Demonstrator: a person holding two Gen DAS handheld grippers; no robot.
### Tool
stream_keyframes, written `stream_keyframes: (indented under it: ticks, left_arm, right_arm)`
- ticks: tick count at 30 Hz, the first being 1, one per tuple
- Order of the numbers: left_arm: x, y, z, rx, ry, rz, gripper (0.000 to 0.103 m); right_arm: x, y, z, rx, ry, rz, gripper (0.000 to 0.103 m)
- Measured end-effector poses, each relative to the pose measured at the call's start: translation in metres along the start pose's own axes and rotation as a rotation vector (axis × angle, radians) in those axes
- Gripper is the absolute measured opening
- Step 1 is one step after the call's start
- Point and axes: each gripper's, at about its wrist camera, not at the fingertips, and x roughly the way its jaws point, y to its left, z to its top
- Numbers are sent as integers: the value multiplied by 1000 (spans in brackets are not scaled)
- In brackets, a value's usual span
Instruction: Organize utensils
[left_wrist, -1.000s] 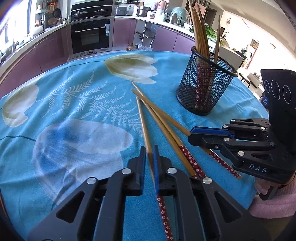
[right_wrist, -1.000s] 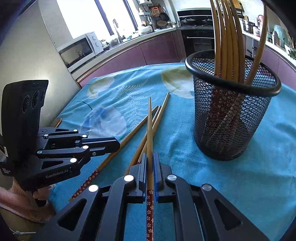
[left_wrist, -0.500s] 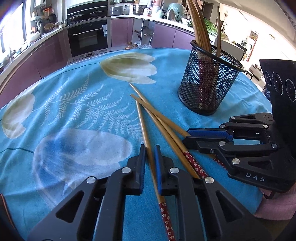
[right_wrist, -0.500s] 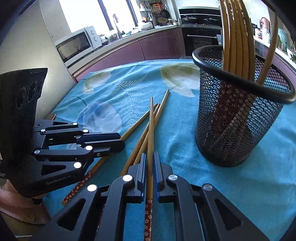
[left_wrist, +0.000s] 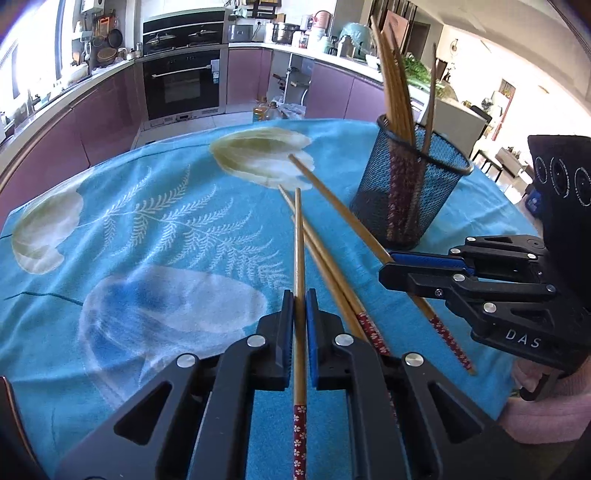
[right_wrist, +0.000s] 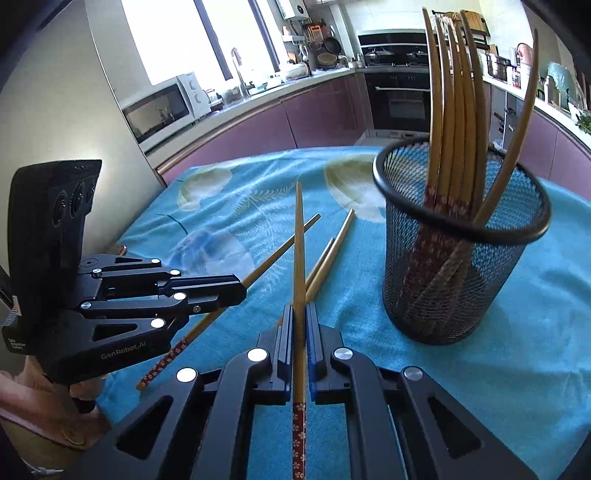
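My left gripper (left_wrist: 300, 295) is closing tight on a bamboo chopstick (left_wrist: 298, 240) with a red flowered handle, its tip raised over the blue cloth. The right gripper (right_wrist: 300, 308) is shut on another chopstick (right_wrist: 298, 240), which points at the far table edge. Each gripper shows in the other's view, the right gripper (left_wrist: 388, 266) on the right and the left gripper (right_wrist: 236, 291) on the left. Two loose chopsticks (left_wrist: 328, 266) lie crossed on the cloth between them, the same loose chopsticks (right_wrist: 332, 254) showing beside my right-hand stick. A black mesh holder (right_wrist: 461, 258) with several chopsticks stands upright to the right.
The round table wears a blue flower-print cloth (left_wrist: 147, 221). The mesh holder (left_wrist: 406, 192) stands near its far right edge. A pink sleeve (left_wrist: 546, 417) shows behind the right gripper. Kitchen cabinets, an oven and a microwave (right_wrist: 162, 107) lie beyond the table.
Both held chopsticks have tilted up off the cloth, away from the loose ones. The left gripper's chopstick now points straight ahead instead of slanting left.
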Motion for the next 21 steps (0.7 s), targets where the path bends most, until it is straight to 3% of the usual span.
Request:
stream_keyframes:
  ticks: [9,21]
  left_arm:
    - [-34,0,16,-8,-81,-139,7]
    - [-75,-5,26,-2,-176,-243,7]
  right_arm:
    - [-33,2,11,-11,-93,-5,6]
    - [-62,-8,18,9,-184,-5,6]
